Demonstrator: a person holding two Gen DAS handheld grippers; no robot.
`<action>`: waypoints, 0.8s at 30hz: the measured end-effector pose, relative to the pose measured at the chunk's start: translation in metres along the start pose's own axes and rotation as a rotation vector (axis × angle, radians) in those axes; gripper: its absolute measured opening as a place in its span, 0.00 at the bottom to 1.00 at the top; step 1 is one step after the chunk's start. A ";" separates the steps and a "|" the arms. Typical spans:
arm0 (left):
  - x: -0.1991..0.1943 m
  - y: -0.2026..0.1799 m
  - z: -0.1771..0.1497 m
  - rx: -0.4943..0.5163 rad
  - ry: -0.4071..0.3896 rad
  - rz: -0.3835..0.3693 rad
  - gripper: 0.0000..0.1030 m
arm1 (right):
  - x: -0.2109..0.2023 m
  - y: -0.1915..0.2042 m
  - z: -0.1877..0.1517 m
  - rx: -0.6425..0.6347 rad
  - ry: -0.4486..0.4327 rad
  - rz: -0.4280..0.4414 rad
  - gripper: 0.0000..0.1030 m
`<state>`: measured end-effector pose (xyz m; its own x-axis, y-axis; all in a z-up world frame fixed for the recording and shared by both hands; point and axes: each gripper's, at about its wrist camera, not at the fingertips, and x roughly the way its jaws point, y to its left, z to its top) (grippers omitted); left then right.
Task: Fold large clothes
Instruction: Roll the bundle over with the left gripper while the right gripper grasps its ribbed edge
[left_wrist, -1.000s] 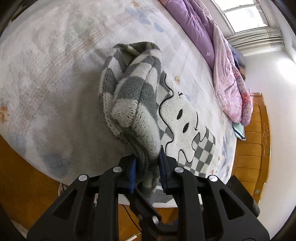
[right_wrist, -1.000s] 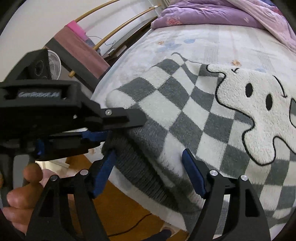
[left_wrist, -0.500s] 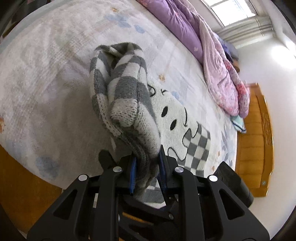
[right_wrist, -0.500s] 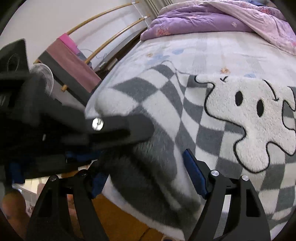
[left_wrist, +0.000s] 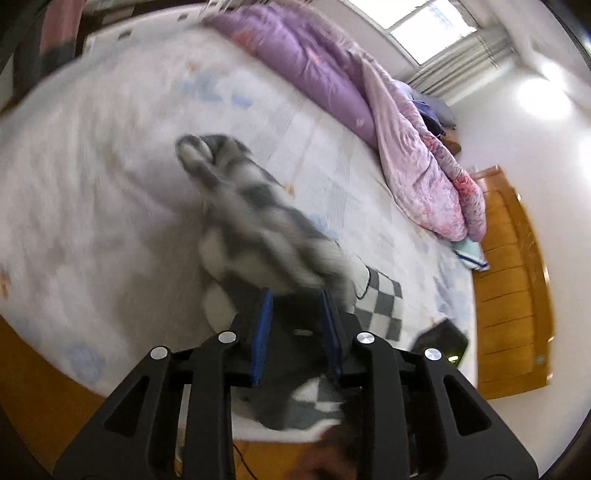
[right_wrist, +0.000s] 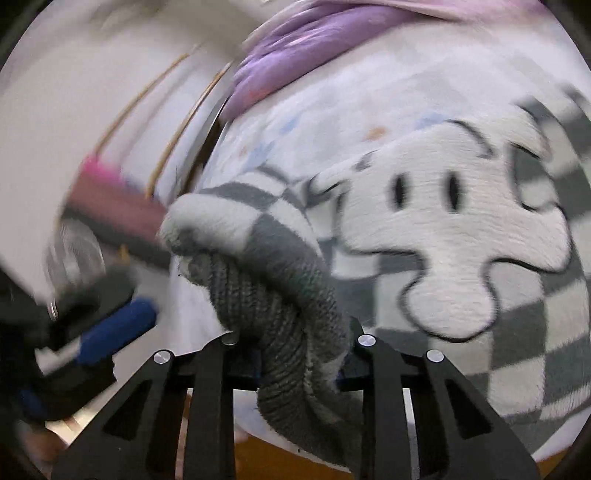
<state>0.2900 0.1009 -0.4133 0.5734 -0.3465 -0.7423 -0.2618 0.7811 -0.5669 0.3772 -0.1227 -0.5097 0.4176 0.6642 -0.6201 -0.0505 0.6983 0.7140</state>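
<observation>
right gripper (right_wrist: 291, 354) jaws closing on bunched ribbed hem of sweater (right_wrist: 454, 236) at near edge of bed (left_wrist: 92, 155), taking over corner for next fold; left gripper (left_wrist: 295, 325) jaws opening, knit between pads, looks like letting go; sweater grey-white checked, fuzzy white ghost patch, body flat on bed, near edge lifted

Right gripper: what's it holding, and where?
The right gripper, jaws closing, has the checkered sweater by its bunched, ribbed grey hem at the near bed edge.
</observation>
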 end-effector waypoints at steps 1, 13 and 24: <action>0.003 -0.005 0.000 0.016 -0.002 0.005 0.36 | -0.016 -0.013 0.007 0.057 -0.033 0.020 0.23; 0.105 -0.062 -0.057 0.131 0.222 0.033 0.55 | -0.187 -0.187 -0.034 0.660 -0.438 0.129 0.23; 0.184 -0.057 -0.115 0.170 0.400 0.117 0.78 | -0.175 -0.261 -0.047 0.752 -0.295 -0.093 0.29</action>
<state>0.3213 -0.0677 -0.5588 0.1935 -0.3980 -0.8968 -0.1570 0.8897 -0.4287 0.2745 -0.4089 -0.6027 0.6175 0.4412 -0.6511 0.5753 0.3111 0.7564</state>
